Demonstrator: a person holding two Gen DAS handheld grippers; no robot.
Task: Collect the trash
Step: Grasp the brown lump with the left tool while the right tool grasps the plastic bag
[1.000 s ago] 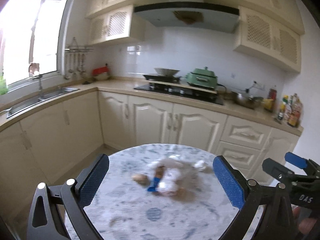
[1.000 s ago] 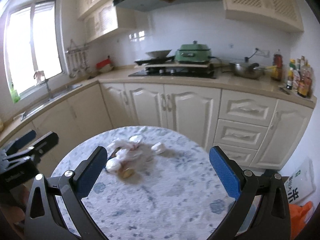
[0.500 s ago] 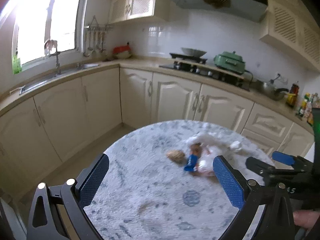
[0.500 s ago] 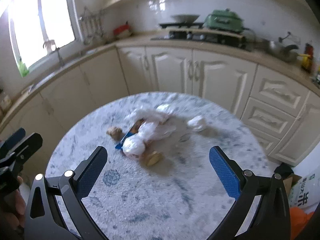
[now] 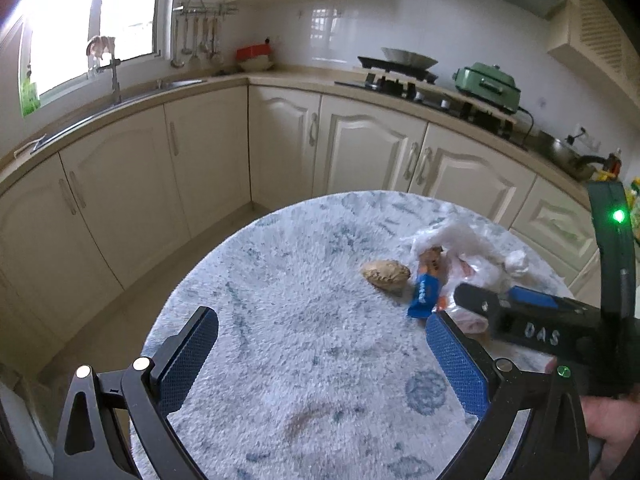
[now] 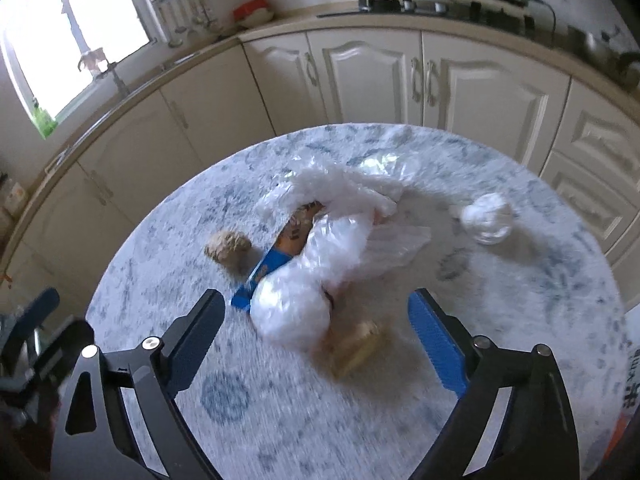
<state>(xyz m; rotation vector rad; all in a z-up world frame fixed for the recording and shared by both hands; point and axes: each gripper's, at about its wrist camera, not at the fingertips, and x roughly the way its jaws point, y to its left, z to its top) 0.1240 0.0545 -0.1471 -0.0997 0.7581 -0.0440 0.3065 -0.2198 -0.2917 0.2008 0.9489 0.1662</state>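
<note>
The right gripper (image 6: 316, 334) is wide, its jaws just closing a little, with nothing pinched. The clear plastic bag (image 6: 320, 240) lies just ahead, its near lump between the fingers; it half hides a blue wrapper (image 6: 266, 270). A blurry tan lump (image 6: 358, 346) cannot be made out. The left gripper (image 5: 322, 360) is wide over bare round table (image 5: 280, 300); the trash sits ahead to its right, partly hidden behind the other gripper.
</note>
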